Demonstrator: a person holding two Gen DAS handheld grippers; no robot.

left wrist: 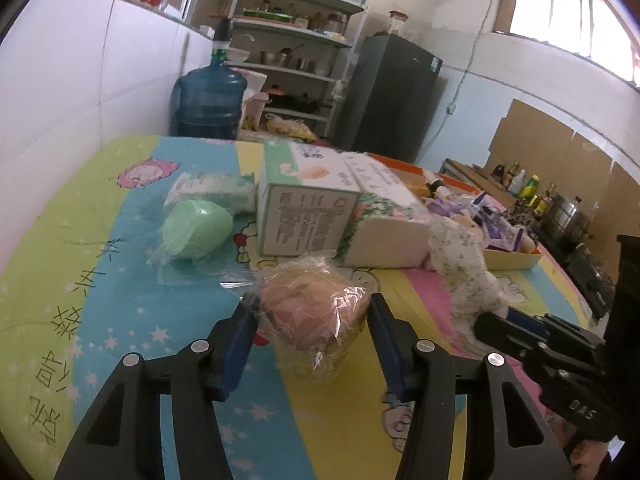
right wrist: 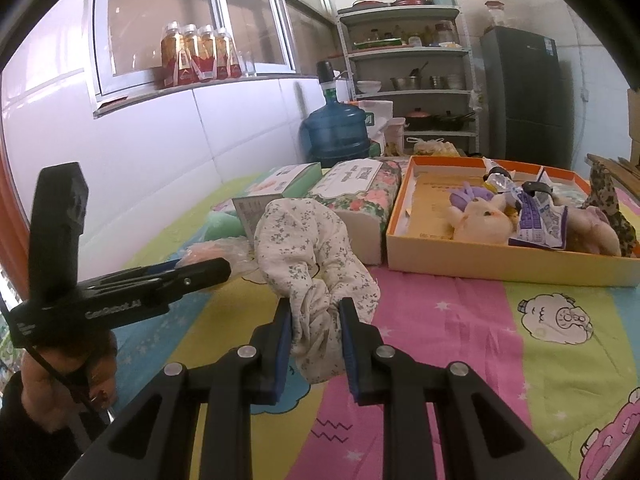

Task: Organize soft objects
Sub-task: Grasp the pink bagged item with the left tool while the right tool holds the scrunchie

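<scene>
Surface: counter [left wrist: 100, 280] under a striped cartoon cloth of green, blue, yellow and pink.
Green ball: pale green soft ball [left wrist: 197, 229] in a loose clear bag, on the blue stripe at far left, just in front of a small white-and-green packet [left wrist: 212, 191].
Tissue box: white-and-green carton [left wrist: 304, 204] standing beside the ball, its printed end facing the left camera.
Floral pack: flower-printed tissue pack [left wrist: 384, 224] lying against the carton's right side.
Left gripper: left gripper [left wrist: 312, 320] with jaws wide apart, one blue pad on each side of the wrapped bun, neither visibly pressing it.
Wrapped bun: pinkish-brown soft item in crinkled clear film [left wrist: 316, 316], resting on the counter between the left jaws.
Floral cloth: white cloth with small grey sprigs [right wrist: 316, 264], bunched and standing up from the counter, in front of the floral pack.
Right gripper: right gripper [right wrist: 314, 336] with jaws narrowed onto the lower gathered part of the floral cloth, both pads touching fabric.
Tray: shallow orange-rimmed cardboard tray [right wrist: 500, 268] at far right, holding a cream plush toy [right wrist: 480, 220], a purple printed packet [right wrist: 540, 224] and a leopard-print piece [right wrist: 608, 200].
</scene>
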